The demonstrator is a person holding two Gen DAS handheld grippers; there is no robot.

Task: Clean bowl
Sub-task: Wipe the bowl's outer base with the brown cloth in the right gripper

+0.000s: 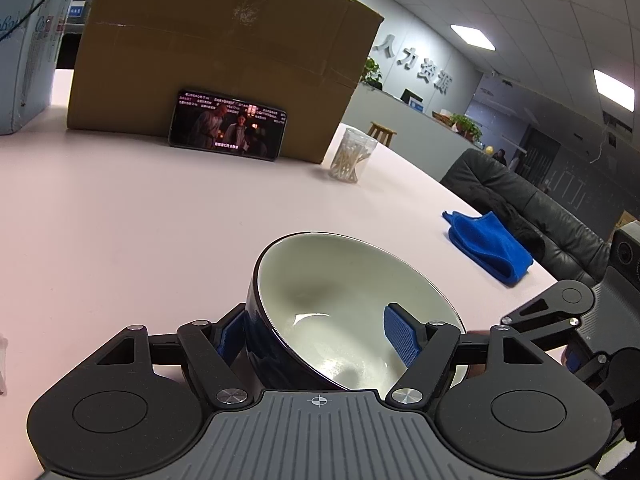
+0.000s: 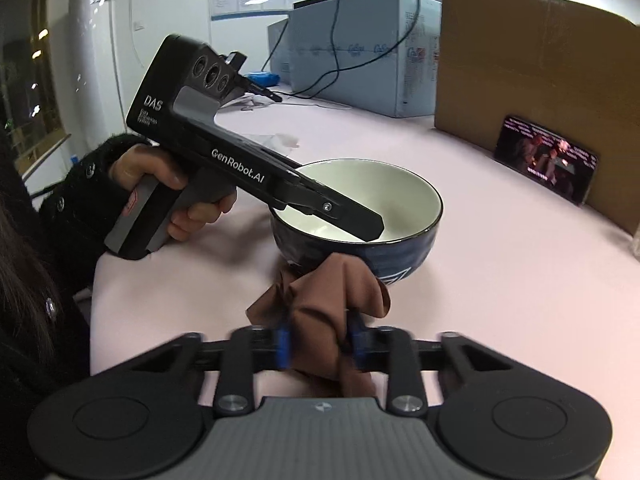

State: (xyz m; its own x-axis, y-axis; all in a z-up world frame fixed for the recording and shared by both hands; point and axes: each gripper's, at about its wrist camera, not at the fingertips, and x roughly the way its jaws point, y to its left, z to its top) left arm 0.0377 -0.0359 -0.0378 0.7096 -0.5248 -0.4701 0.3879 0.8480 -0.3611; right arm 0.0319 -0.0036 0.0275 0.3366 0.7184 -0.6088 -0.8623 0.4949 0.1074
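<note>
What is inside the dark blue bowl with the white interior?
Only one finger of the left hand-held gripper sits inside the dark blue, white-lined bowl; otherwise bare glaze. That finger hides some of the bowl's floor.

Brown cloth (image 2: 320, 312) pinched in right gripper (image 2: 320, 344) beside bowl (image 2: 404, 200)

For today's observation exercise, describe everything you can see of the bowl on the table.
The bowl is round and glossy, seemingly ceramic, dark blue outside with a pale pattern low on its wall, off-white inside, dark-rimmed. It looks empty, with faint smudges inside. It rests on the pink table. The left gripper straddles its wall, one finger inside, one outside. A brown cloth, clamped in the right gripper, is in front of it.
</note>
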